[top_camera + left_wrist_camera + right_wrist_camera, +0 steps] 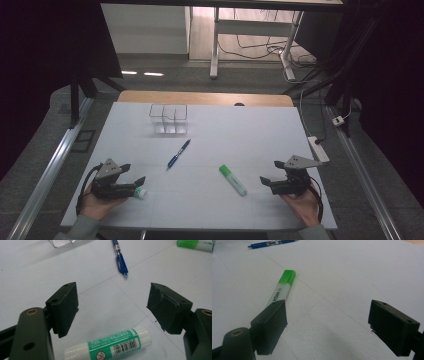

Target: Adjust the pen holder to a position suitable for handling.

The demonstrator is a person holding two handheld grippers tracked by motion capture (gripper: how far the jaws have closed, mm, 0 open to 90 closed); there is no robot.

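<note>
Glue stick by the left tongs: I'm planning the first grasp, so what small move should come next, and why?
Probably ease the left tongs forward and down so the jaws straddle the glue stick, then close. In the left gripper view the jaws stand wide open, and the stick lies on the white table just short of them, not yet between them.

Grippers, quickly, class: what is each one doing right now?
Left gripper: open, holding nothing, glue stick lying between its jaws.
Right gripper: open, empty.
</note>
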